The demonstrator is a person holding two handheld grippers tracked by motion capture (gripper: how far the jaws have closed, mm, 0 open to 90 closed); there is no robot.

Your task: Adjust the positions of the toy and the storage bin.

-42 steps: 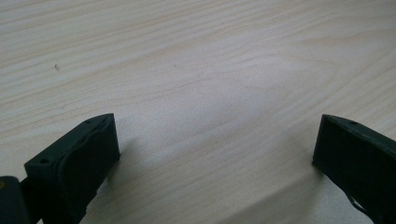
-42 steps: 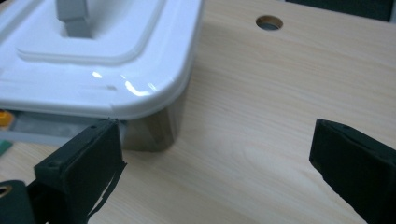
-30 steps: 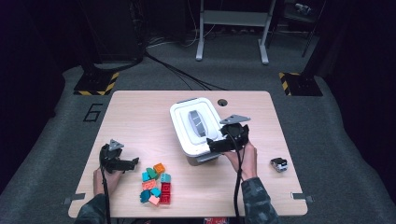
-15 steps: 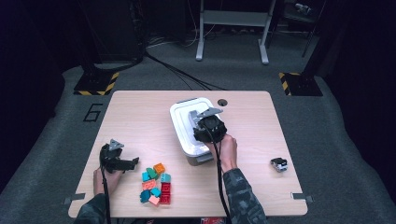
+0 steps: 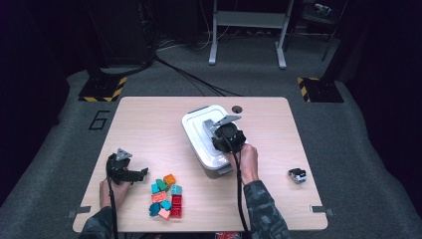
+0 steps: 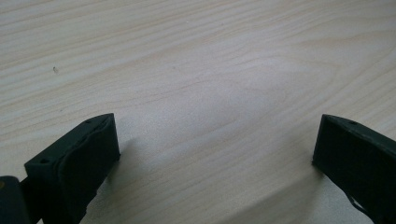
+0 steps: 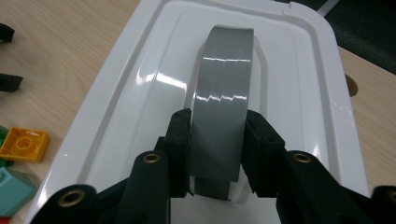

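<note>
A white lidded box (image 5: 198, 137) stands mid-table, with a grey strap handle (image 7: 225, 88) arched along its lid (image 7: 135, 98). My right gripper (image 5: 225, 135) is on top of the lid; in the right gripper view its jaws (image 7: 218, 123) have just been closing and now pinch the handle from both sides. A heap of coloured bricks (image 5: 166, 196) lies at the front left, with a yellow one (image 7: 23, 143) beside the box. My left gripper (image 5: 141, 174) rests on the table left of the bricks, open, with bare wood between its jaws (image 6: 215, 140).
A small black and white object (image 5: 297, 175) lies near the table's right edge. There is a round cable hole (image 5: 237, 109) in the tabletop behind the box. Dark floor, cables and stand legs surround the table.
My right gripper came from the box's right side onto the lid and its jaws closed on the grey handle. The left gripper and the bricks have not moved.
</note>
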